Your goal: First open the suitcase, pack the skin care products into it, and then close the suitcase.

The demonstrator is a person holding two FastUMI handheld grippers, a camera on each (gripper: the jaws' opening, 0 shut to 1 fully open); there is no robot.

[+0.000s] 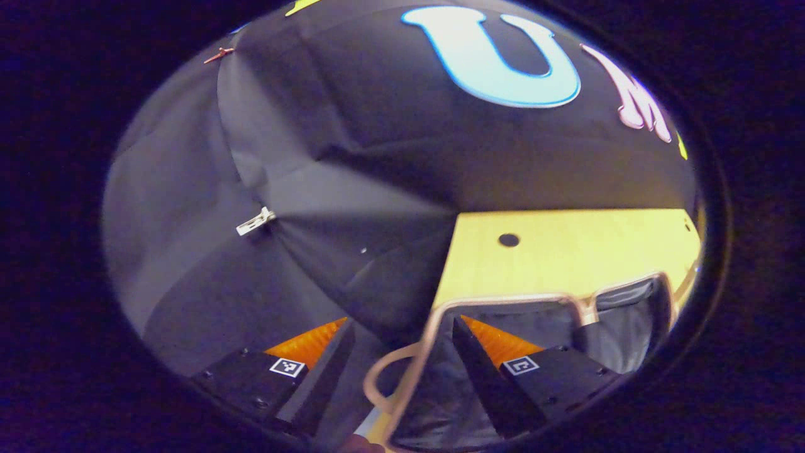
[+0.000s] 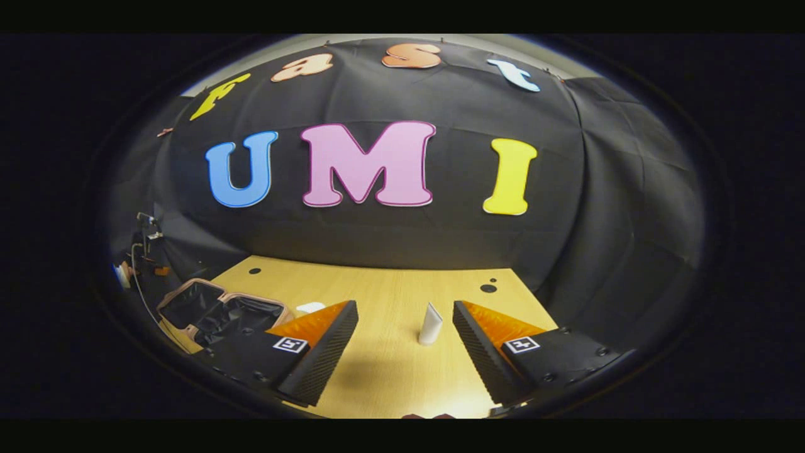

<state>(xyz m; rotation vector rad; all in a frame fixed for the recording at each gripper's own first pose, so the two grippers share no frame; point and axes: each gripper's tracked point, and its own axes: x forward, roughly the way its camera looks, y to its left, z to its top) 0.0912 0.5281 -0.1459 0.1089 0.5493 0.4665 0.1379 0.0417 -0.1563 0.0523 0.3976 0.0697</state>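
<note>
The suitcase point(image 1: 503, 299) lies open on the wooden table, pink-rimmed with black lining in both halves. In the left gripper view my left gripper point(image 1: 401, 322) is open right above its near corner, with the rim and the loop handle point(image 1: 377, 377) between the fingers but untouched. The right gripper view has the suitcase point(image 2: 188, 289) at the far left. A white tube point(image 2: 431, 324) stands upright on the table just ahead of my open right gripper point(image 2: 404, 308). A small white product point(image 2: 310, 307) lies beside the suitcase, partly hidden by the left finger.
The table point(image 2: 390, 365) ends at the black cloth wall behind and has small dark holes point(image 2: 488, 288) near its back edge. Cables and a stand point(image 2: 146, 236) hang off the far left, beyond the suitcase.
</note>
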